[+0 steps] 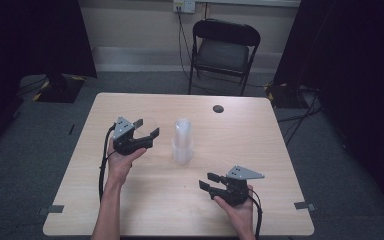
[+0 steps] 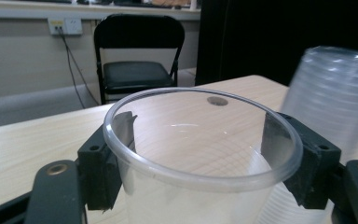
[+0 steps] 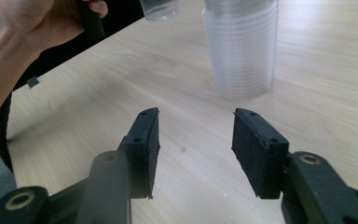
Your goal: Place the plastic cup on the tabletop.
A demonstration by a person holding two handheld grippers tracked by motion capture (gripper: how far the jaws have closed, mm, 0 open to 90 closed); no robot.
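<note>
A single clear plastic cup (image 2: 200,154) sits upright between the jaws of my left gripper (image 2: 205,163), which is shut on it just under the rim. In the high view that left gripper (image 1: 146,128) is held over the table's left half. A stack of clear cups (image 1: 182,141) stands upside down at the table's middle, just right of the held cup; the same stack (image 2: 340,93) looms close in the left gripper view. My right gripper (image 1: 207,181) stands open near the front right, its jaws pointing left. From the right gripper (image 3: 196,149), the stack (image 3: 241,46) is straight ahead and the held cup (image 3: 160,9) is at top.
The wooden table (image 1: 130,210) has a dark round spot (image 1: 218,108) near its far edge. A black folding chair (image 1: 222,50) stands behind the table, with cables hanging from a wall socket. Black curtains flank both sides.
</note>
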